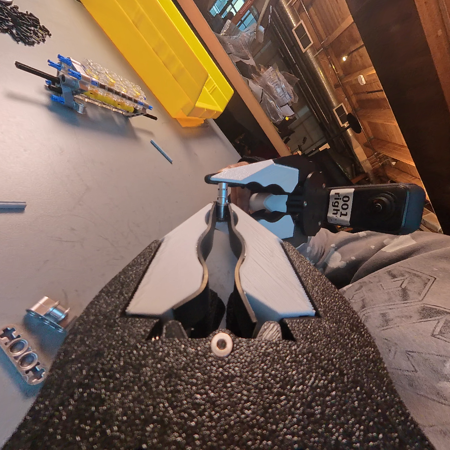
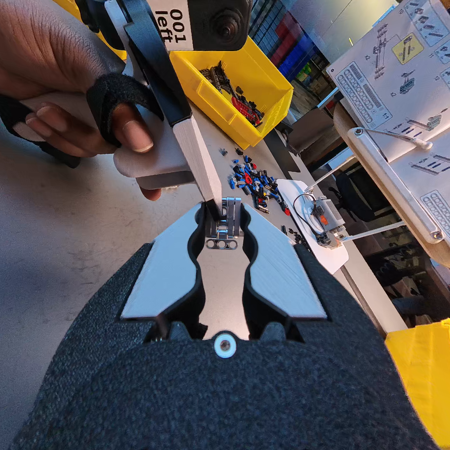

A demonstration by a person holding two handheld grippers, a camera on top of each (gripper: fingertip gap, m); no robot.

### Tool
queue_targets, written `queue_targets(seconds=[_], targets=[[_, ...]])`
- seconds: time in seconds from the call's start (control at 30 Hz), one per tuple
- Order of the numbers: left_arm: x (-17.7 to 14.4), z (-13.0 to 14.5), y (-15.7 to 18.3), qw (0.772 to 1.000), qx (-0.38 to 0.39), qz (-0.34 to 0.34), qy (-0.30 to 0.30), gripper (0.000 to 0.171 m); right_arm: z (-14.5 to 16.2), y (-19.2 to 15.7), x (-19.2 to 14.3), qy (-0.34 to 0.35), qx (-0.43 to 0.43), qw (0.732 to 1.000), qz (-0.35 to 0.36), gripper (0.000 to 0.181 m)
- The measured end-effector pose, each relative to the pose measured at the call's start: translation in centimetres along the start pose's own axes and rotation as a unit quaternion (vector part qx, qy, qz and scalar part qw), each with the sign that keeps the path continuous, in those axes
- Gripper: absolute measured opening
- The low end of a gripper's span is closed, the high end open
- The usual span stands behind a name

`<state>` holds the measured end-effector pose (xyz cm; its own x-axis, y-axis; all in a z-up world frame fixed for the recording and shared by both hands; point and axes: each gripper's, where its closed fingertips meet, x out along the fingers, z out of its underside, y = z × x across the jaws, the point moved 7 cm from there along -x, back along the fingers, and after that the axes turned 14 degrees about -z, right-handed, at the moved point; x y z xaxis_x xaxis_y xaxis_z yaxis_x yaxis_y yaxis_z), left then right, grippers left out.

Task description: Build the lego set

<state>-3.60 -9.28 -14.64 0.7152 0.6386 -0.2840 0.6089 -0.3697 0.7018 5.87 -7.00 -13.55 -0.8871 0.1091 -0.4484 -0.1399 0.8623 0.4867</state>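
The left tool (image 1: 221, 209) is clenched on a small pin (image 1: 222, 197), its tip meeting the grey beam assembly (image 2: 225, 225) that the right tool (image 2: 222, 214) grips above the tabletop (image 2: 60, 231).

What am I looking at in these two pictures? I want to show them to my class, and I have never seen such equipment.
A person holds two hand-held grippers, each carrying its own camera that looks along its fingers. The left wrist view shows the left gripper shut on a small pin, black at one end and silvery at the other. The right wrist view shows the right gripper shut on a grey building-toy assembly, where the two grippers meet. On the grey table lie a pile of small toy parts, a yellow bin and a motor on a white tray. An instruction sheet stands alongside.
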Motion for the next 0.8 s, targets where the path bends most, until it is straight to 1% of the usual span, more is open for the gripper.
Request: queue_targets(seconds=[0.33,0.47,0.67,0.73,0.77,0.8], targets=[[0.06,0.17,-0.06,1.000,-0.017,0.005,-0.006,0.006,-0.11,-0.21,0.01,-0.012,-0.001,1.000,-0.006,0.022],[0.23,0.40,0.08,1.000,-0.016,0.008,-0.015,0.005,-0.46,-0.86,0.23,-0.015,-0.025,0.999,-0.013,0.021],[0.17,0.23,0.04,1.000,-0.014,0.015,-0.012,0.006,-0.52,-0.76,0.26,0.004,-0.010,1.000,-0.016,0.022],[0.01,0.15,0.05,0.999,-0.019,0.025,-0.004,0.005,-0.59,-0.68,0.19,0.019,-0.010,1.000,-0.014,0.024],[-0.14,0.02,0.10,0.999,-0.022,0.035,0.001,0.006,-0.74,-0.55,-0.09,0.032,-0.018,0.999,-0.003,0.029],[-0.36,-0.19,0.27,0.999,-0.020,0.049,0.008,0.006,-0.98,-0.47,-0.47,0.043,-0.031,0.999,0.005,0.040]])
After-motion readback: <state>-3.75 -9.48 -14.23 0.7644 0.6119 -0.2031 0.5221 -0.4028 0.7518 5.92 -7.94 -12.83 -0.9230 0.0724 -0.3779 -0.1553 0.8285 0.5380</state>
